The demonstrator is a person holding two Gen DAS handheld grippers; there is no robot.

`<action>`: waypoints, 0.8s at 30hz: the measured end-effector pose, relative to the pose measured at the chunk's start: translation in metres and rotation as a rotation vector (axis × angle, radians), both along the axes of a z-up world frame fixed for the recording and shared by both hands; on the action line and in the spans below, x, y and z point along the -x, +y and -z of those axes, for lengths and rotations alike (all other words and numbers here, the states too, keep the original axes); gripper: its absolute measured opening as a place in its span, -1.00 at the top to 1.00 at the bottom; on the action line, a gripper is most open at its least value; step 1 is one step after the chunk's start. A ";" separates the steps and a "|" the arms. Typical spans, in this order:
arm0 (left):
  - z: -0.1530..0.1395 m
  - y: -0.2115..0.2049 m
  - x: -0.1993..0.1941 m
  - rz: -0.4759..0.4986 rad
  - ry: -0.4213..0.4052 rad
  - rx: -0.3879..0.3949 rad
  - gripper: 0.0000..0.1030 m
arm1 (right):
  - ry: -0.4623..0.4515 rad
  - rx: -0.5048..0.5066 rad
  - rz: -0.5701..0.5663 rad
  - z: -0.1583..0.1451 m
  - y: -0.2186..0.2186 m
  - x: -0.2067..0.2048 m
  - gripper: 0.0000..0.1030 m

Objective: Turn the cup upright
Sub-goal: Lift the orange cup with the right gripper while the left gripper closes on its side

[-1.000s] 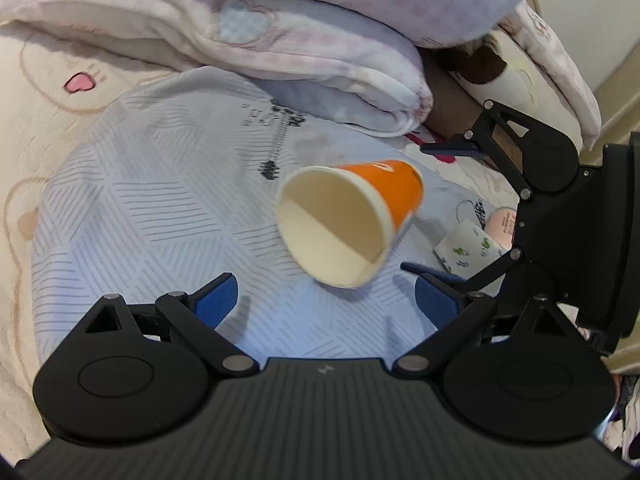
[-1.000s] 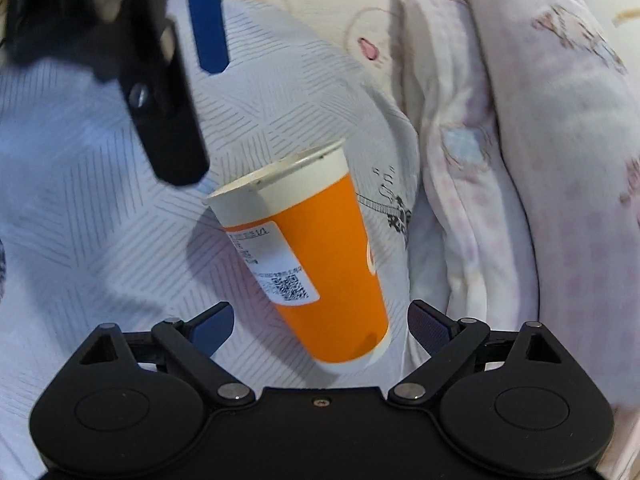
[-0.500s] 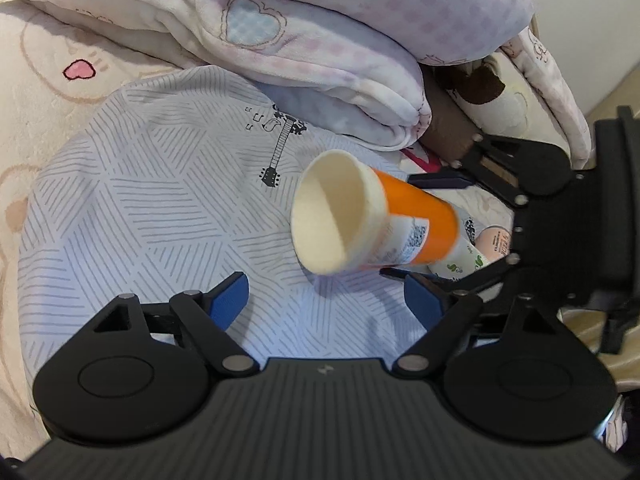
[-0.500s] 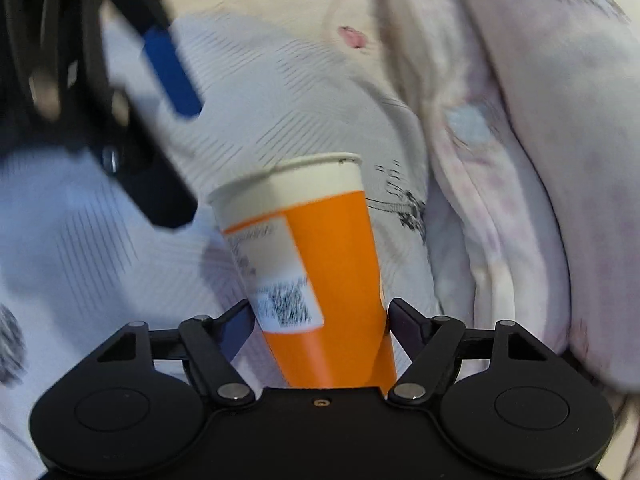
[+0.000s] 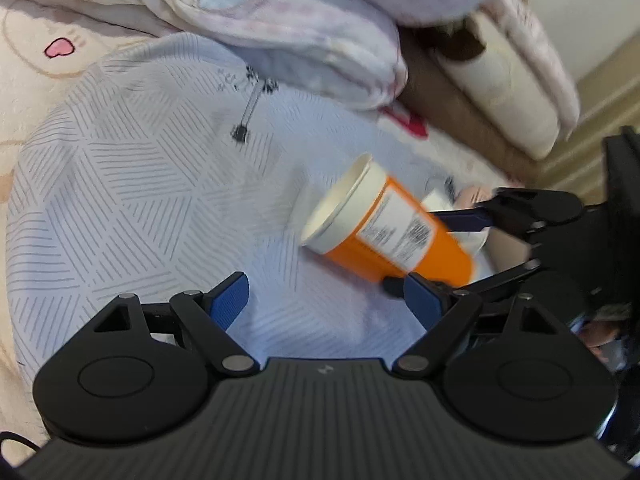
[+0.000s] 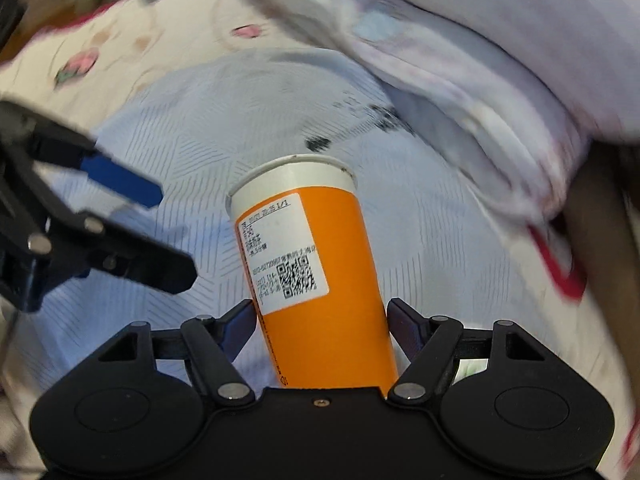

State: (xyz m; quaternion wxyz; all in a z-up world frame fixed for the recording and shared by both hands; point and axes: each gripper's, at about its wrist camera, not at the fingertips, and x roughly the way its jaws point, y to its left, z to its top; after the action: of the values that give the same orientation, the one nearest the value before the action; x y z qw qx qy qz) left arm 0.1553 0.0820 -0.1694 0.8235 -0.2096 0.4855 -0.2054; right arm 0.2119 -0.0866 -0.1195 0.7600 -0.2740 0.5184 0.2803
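An orange paper cup (image 6: 316,272) with a white rim and a printed label sits between the fingers of my right gripper (image 6: 320,320), which is shut on its lower body. In the left wrist view the cup (image 5: 384,232) is tilted, its open mouth facing up and left, above a pale blue striped cloth (image 5: 140,200). My left gripper (image 5: 326,300) is open and empty, just in front and left of the cup. It shows as a black arm with a blue pad at the left of the right wrist view (image 6: 116,184).
Folded pink and white quilts (image 5: 300,12) are piled along the far side. A cream printed bedsheet (image 6: 120,40) surrounds the striped cloth. A brown and cream cushion (image 5: 480,92) lies at the far right. Both views are blurred by motion.
My right gripper has closed on the cup and carried it to the right, turning its mouth more upward. My left gripper has stayed open and drawn slightly back.
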 end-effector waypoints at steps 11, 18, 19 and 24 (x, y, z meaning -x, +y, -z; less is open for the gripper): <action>-0.002 -0.032 0.012 0.145 0.042 0.018 -0.64 | 0.056 -0.163 0.419 0.005 -0.075 0.046 -0.47; 0.007 -0.059 0.016 0.222 0.090 0.017 -0.64 | 0.145 -0.301 0.772 0.013 -0.117 0.075 -0.47; 0.007 -0.060 0.017 0.233 0.097 0.035 -0.64 | 0.148 -0.310 0.784 0.013 -0.118 0.078 -0.47; 0.004 -0.072 0.021 0.246 0.080 0.042 -0.64 | 0.156 -0.331 0.812 0.013 -0.121 0.090 -0.48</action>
State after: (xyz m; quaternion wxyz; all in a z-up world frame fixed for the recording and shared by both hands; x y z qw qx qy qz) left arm 0.1340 0.0097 -0.1739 0.7675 -0.1737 0.5356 -0.3065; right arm 0.1215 -0.2080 -0.1322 0.8006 0.0990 0.5880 0.0584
